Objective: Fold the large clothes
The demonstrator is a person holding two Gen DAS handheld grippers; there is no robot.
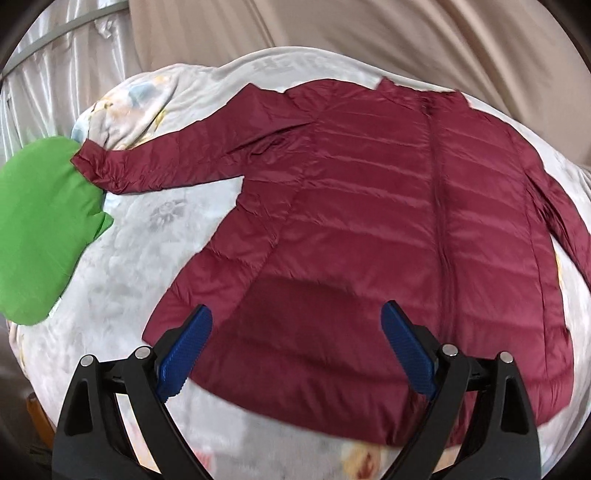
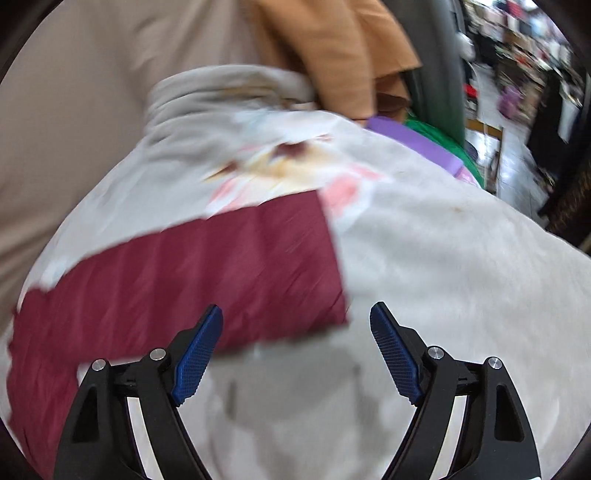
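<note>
A dark red quilted jacket (image 1: 369, 221) lies flat, front up and zipped, on a pale flowered blanket (image 1: 147, 240). Its left sleeve (image 1: 166, 158) stretches out to the left. My left gripper (image 1: 297, 325) is open and empty, hovering over the jacket's lower hem. In the right wrist view the jacket's other sleeve (image 2: 203, 277) lies flat on the blanket (image 2: 443, 258), cuff end toward the right. My right gripper (image 2: 297, 325) is open and empty, just above the sleeve's near edge by the cuff.
A green cushion (image 1: 40, 229) lies at the left, touching the left sleeve's cuff. Beige fabric (image 1: 369, 33) hangs behind the bed. In the right wrist view, orange cloth (image 2: 340, 55), a purple item (image 2: 417, 144) and green cloth (image 2: 443, 144) lie at the far edge; a cluttered room lies beyond.
</note>
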